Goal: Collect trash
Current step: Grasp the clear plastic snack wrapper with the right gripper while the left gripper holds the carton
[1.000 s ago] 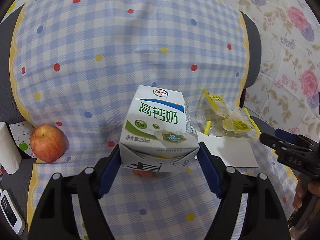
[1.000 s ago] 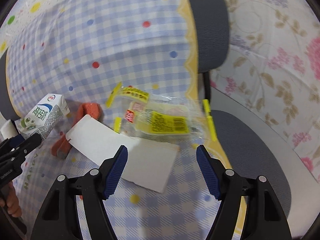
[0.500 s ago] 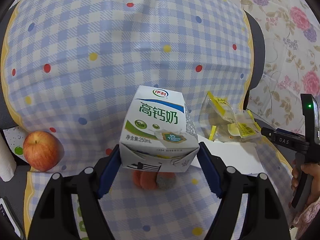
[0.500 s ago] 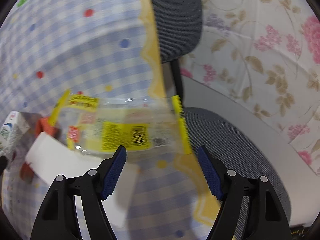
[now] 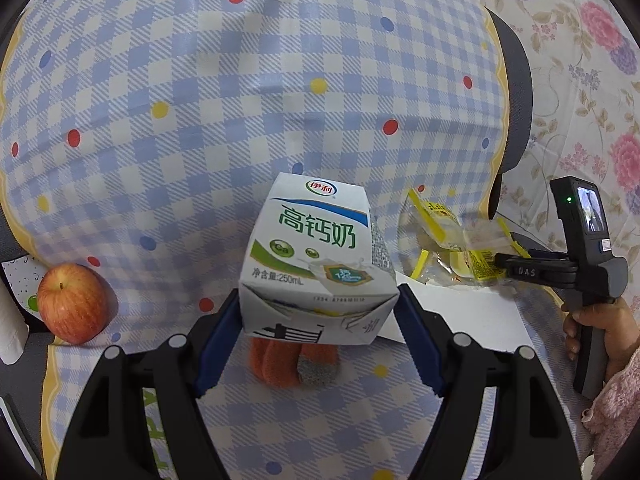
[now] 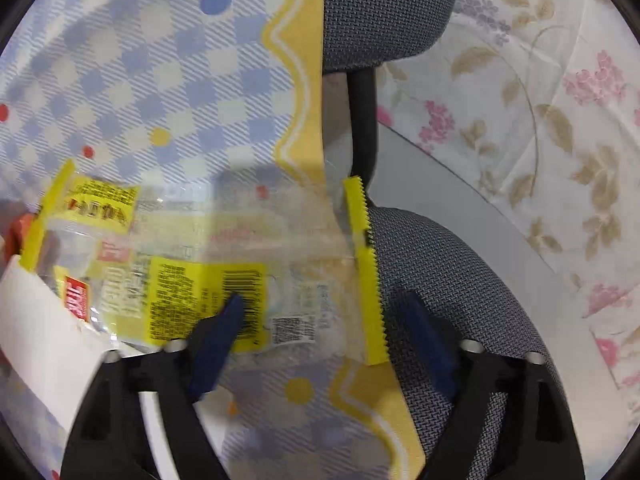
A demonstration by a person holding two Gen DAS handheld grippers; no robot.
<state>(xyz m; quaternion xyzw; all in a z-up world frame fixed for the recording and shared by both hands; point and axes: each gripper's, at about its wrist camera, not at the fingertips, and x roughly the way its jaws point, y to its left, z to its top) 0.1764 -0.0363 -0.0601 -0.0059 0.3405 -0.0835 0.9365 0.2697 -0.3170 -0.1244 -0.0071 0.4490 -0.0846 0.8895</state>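
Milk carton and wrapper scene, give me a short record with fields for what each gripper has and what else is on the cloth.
left gripper: shut on milk carton
right gripper: jaws just closing around clear yellow wrapper; grip not confirmed
wrapper position: at the checked tablecloth edge, partly on white card
under carton: orange sponge
other: red apple

Both views are aimed steeply down, close over the checked tablecloth; the yellow wrapper is shared.
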